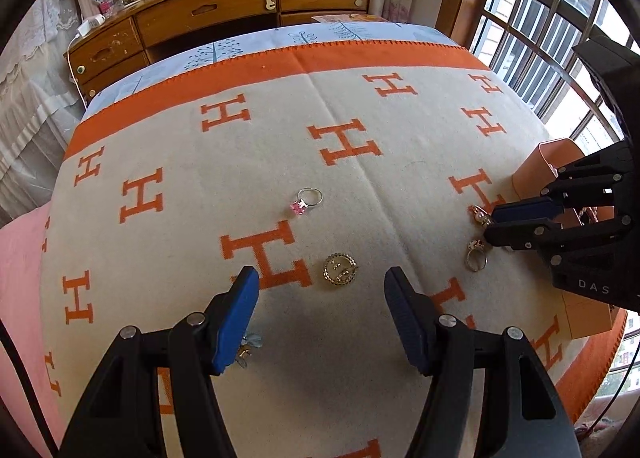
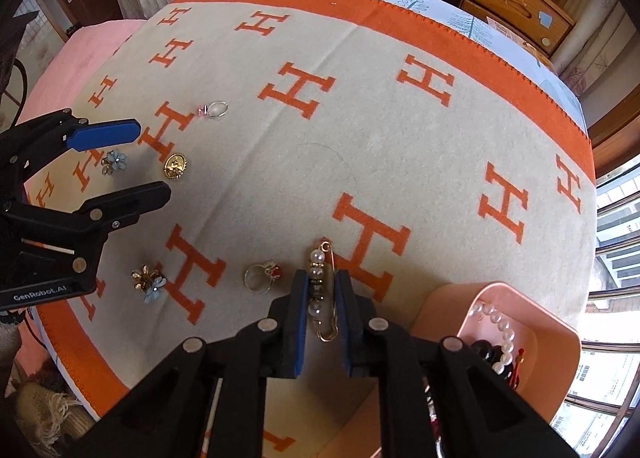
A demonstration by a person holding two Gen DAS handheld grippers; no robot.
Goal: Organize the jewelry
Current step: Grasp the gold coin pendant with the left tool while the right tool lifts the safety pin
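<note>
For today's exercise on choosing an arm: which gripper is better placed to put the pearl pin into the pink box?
Right. The right gripper already straddles the pearl pin, beside the pink box. The left gripper hangs open over the gold brooch.

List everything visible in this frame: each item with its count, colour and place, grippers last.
blanket: 1, cream with orange H marks, covering the surface
pink-stone ring: 1, silver, mid-blanket
round brooch: 1, gold, ahead of the left gripper
pearl pin: 1, gold with white pearls, between the right jaws
red-trimmed ring: 1, silver, left of the pearl pin
flower pieces: 2, blue and gold, near the blanket's left edge
tray: 1, pink, holding pearl strand and dark beads
dresser: 1, wooden, behind
left gripper: open
right gripper: shut on the pearl pin
</note>
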